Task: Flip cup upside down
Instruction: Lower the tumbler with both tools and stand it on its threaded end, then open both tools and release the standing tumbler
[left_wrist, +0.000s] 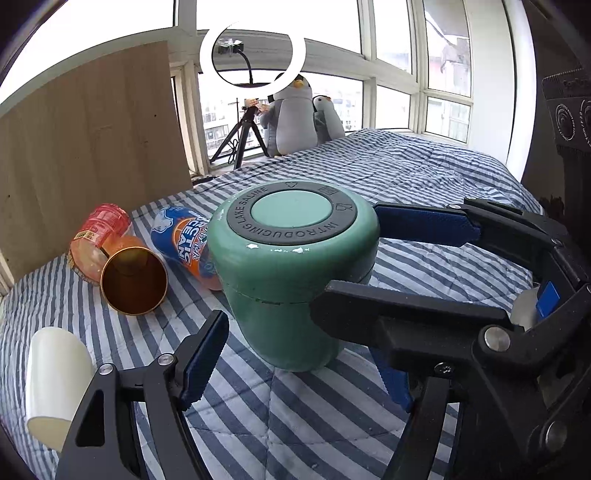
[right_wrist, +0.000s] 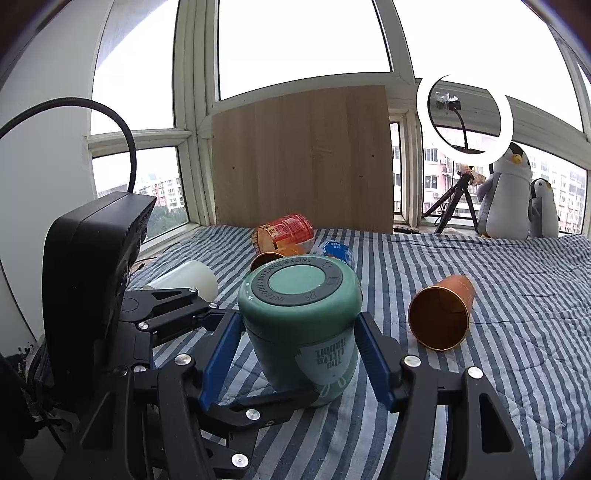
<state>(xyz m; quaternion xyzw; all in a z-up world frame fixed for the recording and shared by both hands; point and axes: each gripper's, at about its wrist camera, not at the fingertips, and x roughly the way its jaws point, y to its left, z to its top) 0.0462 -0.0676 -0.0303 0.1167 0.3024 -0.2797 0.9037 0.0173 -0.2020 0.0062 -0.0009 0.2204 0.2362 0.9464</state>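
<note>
A green cup (left_wrist: 291, 273) stands upside down on the striped bedspread, its grey-ringed base facing up; it also shows in the right wrist view (right_wrist: 301, 328). My right gripper (right_wrist: 295, 354) has its blue pads on either side of the cup with small gaps, jaws open. In the left wrist view the right gripper (left_wrist: 369, 258) reaches in from the right around the cup. My left gripper (left_wrist: 295, 369) is open, its left finger (left_wrist: 203, 362) just short of the cup. The left gripper's black body (right_wrist: 92, 280) shows at left in the right wrist view.
An orange metal cup (left_wrist: 135, 280) lies on its side, as do a red-labelled jar (left_wrist: 99, 236), a blue-orange bottle (left_wrist: 184, 240) and a white cup (left_wrist: 55, 380). Another orange cup (right_wrist: 441, 314) lies right of the green one. A wooden board (right_wrist: 301, 158), ring light (right_wrist: 465, 122) and plush penguins (right_wrist: 509, 192) stand behind.
</note>
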